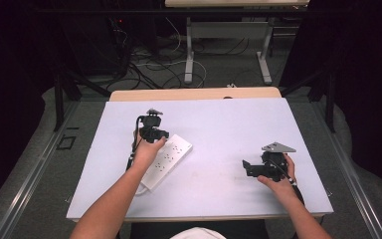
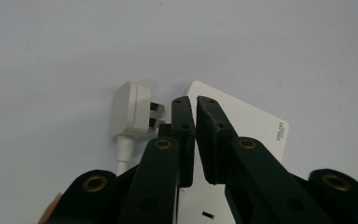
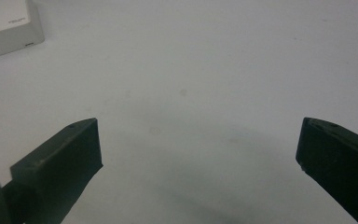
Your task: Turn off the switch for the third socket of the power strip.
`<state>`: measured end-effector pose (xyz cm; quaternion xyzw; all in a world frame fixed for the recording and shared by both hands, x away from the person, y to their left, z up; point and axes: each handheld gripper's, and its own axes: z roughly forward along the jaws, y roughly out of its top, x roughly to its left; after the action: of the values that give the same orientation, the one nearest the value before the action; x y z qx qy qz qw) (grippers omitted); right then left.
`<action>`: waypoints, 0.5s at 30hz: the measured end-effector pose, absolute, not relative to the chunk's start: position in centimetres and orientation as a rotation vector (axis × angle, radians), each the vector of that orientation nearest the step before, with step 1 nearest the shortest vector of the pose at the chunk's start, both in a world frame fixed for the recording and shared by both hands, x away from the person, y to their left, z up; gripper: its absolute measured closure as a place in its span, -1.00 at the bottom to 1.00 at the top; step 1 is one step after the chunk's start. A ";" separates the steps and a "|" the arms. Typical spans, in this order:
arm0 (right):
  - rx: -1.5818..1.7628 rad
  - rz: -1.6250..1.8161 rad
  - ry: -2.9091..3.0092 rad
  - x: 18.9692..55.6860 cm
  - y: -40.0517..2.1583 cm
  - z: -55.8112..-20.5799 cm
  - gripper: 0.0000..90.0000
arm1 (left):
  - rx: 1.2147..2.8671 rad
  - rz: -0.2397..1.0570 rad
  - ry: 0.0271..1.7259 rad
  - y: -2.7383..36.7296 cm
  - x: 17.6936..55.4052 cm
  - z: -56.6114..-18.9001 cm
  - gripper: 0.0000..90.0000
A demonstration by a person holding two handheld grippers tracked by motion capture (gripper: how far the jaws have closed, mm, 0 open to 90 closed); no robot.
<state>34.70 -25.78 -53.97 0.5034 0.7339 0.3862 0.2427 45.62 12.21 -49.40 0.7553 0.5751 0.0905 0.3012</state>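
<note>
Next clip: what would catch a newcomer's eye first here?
A white power strip lies left of centre on the white table, under the left gripper, whose fingers are nearly closed. A white plug lies beside the strip's end. The right gripper rests wide open at the right.

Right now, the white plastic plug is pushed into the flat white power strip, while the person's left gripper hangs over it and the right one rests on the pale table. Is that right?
Not quite. The white plastic plug lies loose on the pale table beside the flat white power strip, its pins bare, as the left gripper view shows. The left gripper does hang over the strip, and the right gripper rests on the table.
</note>
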 end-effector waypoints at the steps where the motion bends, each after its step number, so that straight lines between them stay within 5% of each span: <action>1: 1.380 1.057 2.005 34.7 -25.8 -54.0 -1.00 | 2.008 0.242 1.527 12.2 45.7 -49.5 0.92; 15: 1.379 1.054 2.008 34.7 -25.8 -54.0 -1.00 | 2.015 0.244 1.544 11.6 46.3 -50.4 0.99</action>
<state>34.74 -25.80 -54.03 0.5042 0.7341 0.3854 0.2415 46.27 11.57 -50.42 0.7558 0.5793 0.0914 0.2914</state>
